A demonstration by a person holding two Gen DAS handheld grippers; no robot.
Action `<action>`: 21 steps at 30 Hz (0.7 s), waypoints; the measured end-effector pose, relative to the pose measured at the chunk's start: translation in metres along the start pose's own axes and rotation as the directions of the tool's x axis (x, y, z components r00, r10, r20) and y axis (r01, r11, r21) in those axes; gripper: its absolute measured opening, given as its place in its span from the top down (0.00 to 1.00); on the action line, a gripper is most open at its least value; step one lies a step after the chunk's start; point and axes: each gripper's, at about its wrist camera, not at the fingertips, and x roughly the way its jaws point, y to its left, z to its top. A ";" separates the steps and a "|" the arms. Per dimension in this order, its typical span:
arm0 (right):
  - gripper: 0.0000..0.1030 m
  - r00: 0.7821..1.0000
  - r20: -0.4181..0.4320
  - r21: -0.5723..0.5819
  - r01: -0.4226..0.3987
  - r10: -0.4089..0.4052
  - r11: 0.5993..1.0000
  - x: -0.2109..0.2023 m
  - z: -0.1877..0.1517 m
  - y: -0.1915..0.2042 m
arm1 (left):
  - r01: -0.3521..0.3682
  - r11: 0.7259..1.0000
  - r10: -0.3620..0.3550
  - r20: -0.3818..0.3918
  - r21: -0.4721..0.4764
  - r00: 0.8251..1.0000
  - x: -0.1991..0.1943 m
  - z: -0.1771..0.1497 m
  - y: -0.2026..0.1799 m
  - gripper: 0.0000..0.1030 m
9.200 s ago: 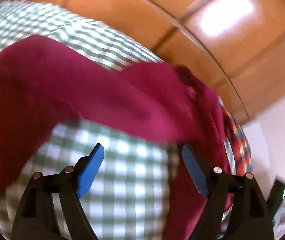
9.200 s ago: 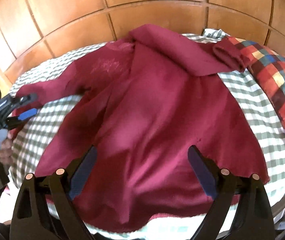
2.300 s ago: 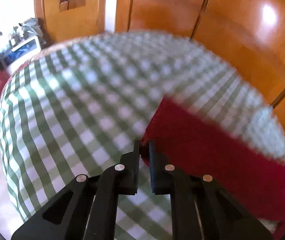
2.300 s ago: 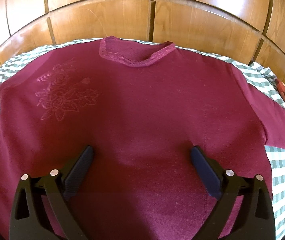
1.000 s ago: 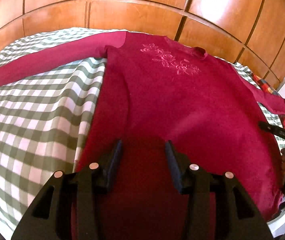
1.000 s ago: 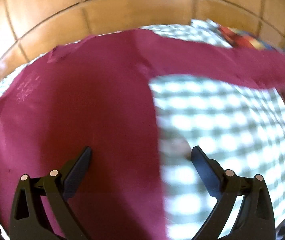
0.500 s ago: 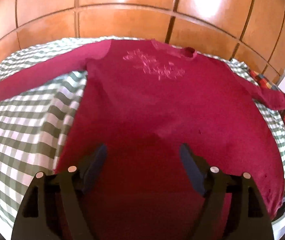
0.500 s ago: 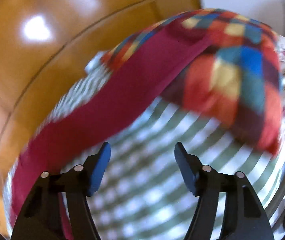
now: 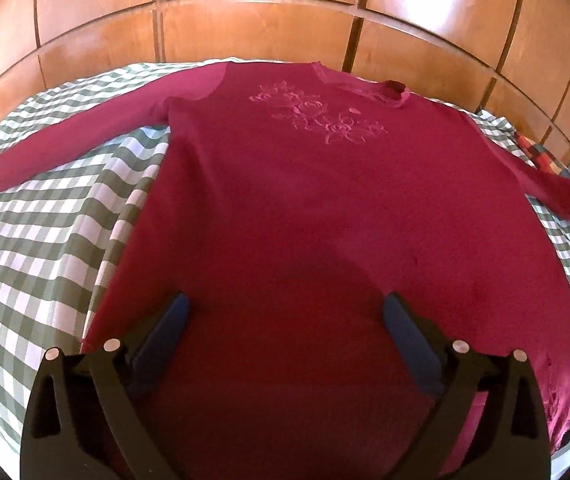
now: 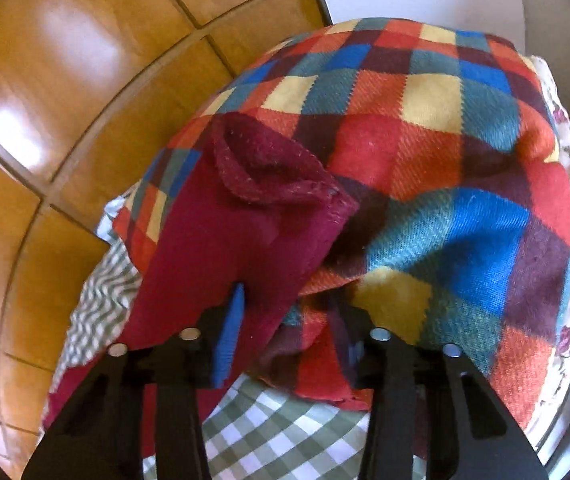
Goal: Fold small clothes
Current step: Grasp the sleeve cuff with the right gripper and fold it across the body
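The left gripper [image 9: 285, 316] hangs with its jaws spread wide, having just been opening, nothing between them; the maroon sweater [image 9: 325, 208] lies flat on the checked bedcover [image 9: 45, 232] ahead of and beneath it. The right gripper [image 10: 289, 320] has just been narrowing its jaws around the sweater's sleeve [image 10: 237, 232], whose cuff lies ahead on the plaid blanket [image 10: 445, 140]; I cannot tell whether the pads press it.

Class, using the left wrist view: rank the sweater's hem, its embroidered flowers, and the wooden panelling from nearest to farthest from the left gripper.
1. Hem: directly beneath the left gripper.
2. Embroidered flowers: on the chest, further up.
3. Wooden panelling: behind the bed.
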 end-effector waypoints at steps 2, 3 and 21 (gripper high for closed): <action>0.63 0.999 -0.016 0.003 -0.041 0.041 0.999 -0.011 0.004 -0.006 | 0.012 1.000 -0.012 -0.005 -0.001 1.000 0.001 0.001 0.001 0.03; 0.63 0.998 -0.001 0.006 -0.061 0.061 0.998 -0.019 0.004 -0.008 | 0.016 1.000 -0.016 -0.004 -0.001 1.000 0.001 0.001 0.001 0.03; 0.94 0.990 0.006 -0.168 -0.139 0.142 0.976 -0.035 0.023 0.085 | 0.050 0.999 -0.050 -0.011 -0.018 0.999 0.000 0.007 0.005 0.03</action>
